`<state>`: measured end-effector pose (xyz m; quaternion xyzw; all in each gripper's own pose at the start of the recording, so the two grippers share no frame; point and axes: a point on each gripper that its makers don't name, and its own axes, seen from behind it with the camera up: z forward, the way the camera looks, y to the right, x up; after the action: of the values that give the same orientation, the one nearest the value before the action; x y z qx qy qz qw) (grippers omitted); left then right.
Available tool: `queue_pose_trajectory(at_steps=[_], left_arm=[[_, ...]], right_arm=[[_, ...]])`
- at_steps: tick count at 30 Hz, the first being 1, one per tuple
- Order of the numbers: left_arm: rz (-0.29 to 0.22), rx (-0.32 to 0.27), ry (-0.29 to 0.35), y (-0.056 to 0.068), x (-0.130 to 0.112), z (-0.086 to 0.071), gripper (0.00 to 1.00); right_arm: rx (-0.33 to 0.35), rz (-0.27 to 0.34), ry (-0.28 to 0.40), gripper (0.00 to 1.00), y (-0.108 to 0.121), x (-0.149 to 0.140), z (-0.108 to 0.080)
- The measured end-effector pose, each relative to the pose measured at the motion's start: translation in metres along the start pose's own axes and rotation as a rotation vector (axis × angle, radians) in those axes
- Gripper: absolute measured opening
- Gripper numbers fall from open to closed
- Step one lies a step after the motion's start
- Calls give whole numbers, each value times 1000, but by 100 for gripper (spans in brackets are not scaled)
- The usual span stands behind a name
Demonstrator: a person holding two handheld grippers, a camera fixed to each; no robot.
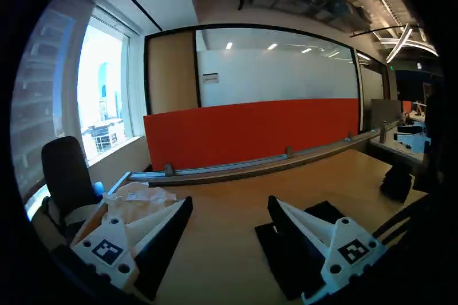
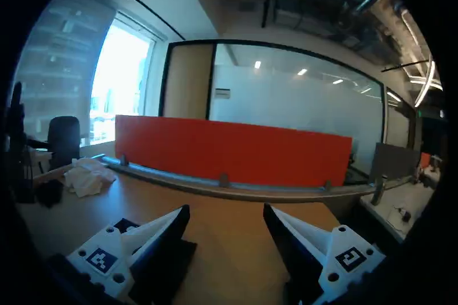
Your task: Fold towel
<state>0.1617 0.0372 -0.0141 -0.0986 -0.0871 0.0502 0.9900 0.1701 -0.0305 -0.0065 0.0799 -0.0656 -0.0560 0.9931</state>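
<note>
Currently the left gripper [image 1: 229, 201] has its two fingers spread wide apart with nothing between them, only bare wooden desk [image 1: 229, 236]. In the left gripper view, the crumpled cream towel [image 1: 137, 197] lies just beyond the tip of the left-hand finger, partly hidden behind it; whether the two touch cannot be told. A black flat pad [image 1: 325, 212] lies under and past the right-hand finger.

The right gripper [image 2: 225, 209] also has its fingers parted and empty. From there the towel [image 2: 86, 176] sits well off past the left-hand finger, near the desk's far left corner, with a dark lump [image 2: 48, 193] just beside it.

Ahead of both pairs of fingers the desktop runs open up to a metal rail [image 1: 240, 166] along its back edge, and an orange divider [image 1: 252, 130] stands upright behind that rail. A black office chair [image 1: 66, 173] stands off the desk's edge beyond the towel, by the window [image 1: 103, 105].

Each finger carries a square black-and-white marker [image 1: 107, 250]. A small sign [image 1: 210, 78] hangs on the wall above the divider; its writing is too small to read.
</note>
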Motion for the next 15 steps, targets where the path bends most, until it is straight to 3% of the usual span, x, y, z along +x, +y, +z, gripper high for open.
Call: queue_pose_trajectory(at_steps=[6,15], left_arm=[[28,-106,-50,19,-4,-2,98],[63,-210,-98,35,-14,-2,97]], right_arm=[[138,-73,-69,99,-26,-7,-4],[276,-110,-143,100,-50,-22,-9]])
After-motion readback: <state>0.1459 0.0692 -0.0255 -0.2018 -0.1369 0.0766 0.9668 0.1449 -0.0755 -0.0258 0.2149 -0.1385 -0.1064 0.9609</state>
